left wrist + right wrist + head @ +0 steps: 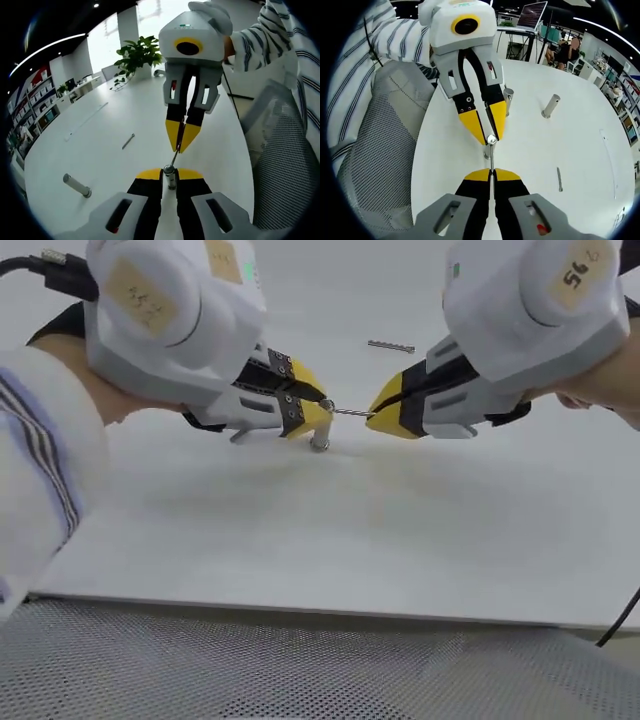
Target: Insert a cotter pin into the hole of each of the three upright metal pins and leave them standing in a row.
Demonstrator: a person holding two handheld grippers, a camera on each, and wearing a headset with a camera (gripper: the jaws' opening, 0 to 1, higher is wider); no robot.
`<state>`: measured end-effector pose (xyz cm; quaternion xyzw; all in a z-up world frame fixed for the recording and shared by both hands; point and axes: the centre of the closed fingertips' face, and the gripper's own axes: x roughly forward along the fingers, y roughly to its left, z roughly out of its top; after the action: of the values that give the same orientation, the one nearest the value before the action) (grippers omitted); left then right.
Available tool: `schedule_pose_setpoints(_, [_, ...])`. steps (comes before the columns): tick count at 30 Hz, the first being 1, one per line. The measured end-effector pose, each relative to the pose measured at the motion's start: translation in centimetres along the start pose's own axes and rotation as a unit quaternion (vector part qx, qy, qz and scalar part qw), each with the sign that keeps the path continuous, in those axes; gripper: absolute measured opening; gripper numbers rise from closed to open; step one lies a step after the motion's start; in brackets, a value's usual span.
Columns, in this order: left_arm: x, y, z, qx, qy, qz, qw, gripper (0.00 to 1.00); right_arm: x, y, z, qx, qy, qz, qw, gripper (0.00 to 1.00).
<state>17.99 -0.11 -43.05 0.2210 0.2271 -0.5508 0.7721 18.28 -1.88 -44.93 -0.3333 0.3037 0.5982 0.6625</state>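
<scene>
We clamp the left gripper's jaws on an upright pin; the right gripper's jaws pinch a cotter, its tip at the pin's top.

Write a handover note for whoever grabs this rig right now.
Left tongs: shut on an upright metal pin standing on the table.
Right tongs: shut on a cotter pin, tip at that pin's head; through the hole or not, cannot tell.
Second metal pin and third metal pin stand nearby; spare cotter pin lies flat.
Done: nothing confirmed. Left: seat this cotter, then the other two.
</scene>
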Motion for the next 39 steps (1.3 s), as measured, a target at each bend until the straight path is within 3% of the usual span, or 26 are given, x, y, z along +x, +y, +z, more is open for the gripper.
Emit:
schedule_pose_setpoints(27, [-0.2,-0.1,0.1,-0.008,0.002,0.004,1.0000,0.05,1.4,0.1,2.3,-0.011,-0.030,-0.002,0.9995,0.00])
schedule_pose_setpoints(29, [-0.2,-0.1,0.1,-0.007,0.001,0.003,1.0000,0.05,1.3,-0.5,2.9,-0.018,-0.048,-0.023,0.9984,0.07])
schedule_pose_setpoints(31, [-0.2,-0.2,0.1,-0.007,0.002,0.003,1.0000,0.05,1.2,-0.4,2.4,-0.016,-0.039,-0.016,0.9990,0.15])
schedule_pose_setpoints(39, [0.0,0.0,0.0,-0.006,0.003,0.003,1.0000,0.05,0.7,0.0,2.0,-0.013,-0.038,-0.006,0.9992,0.06])
